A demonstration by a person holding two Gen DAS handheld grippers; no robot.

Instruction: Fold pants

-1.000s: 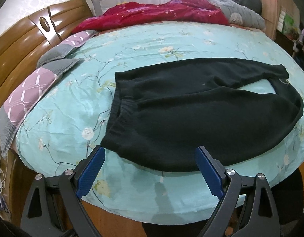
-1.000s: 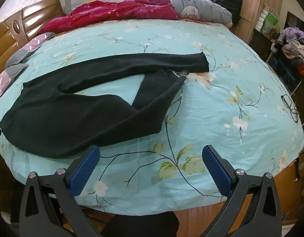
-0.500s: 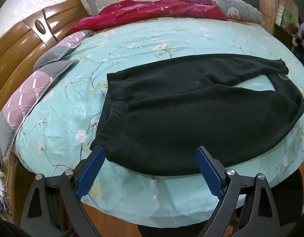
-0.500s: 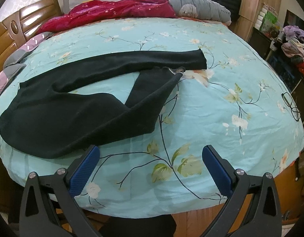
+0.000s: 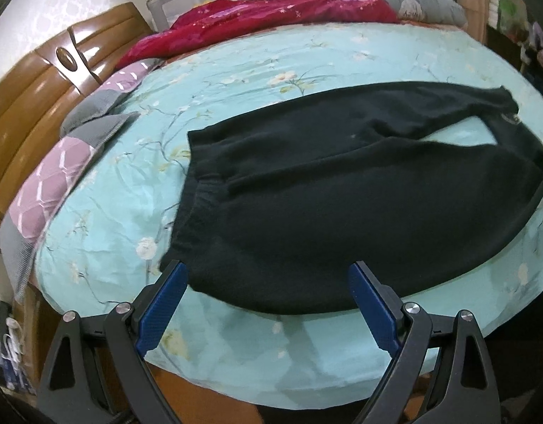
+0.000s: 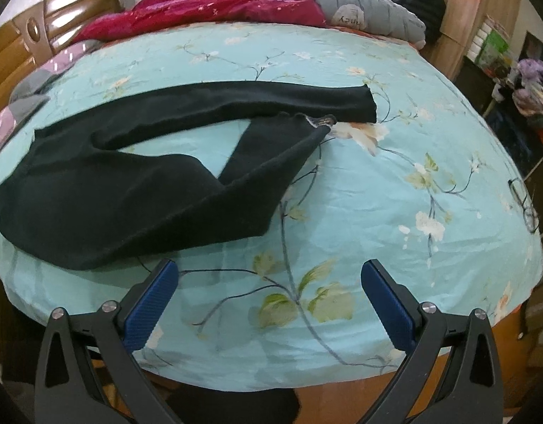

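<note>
Left hand-held gripper (image 5: 264, 272): spread wide, empty, over the near waist edge of the pants (image 5: 359, 205). Right hand-held gripper (image 6: 269, 270): likewise spread, empty, over bare sheet beside the legs. Bed (image 6: 395, 183): teal floral sheet. Pants: black, flat on bed. Waistband (image 5: 197, 190): left view only. Cuffs (image 6: 367, 106) and glasses (image 6: 524, 201): clear in right view only.

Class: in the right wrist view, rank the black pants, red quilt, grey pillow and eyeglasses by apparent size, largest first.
1. black pants
2. red quilt, though farther away
3. grey pillow
4. eyeglasses
</note>
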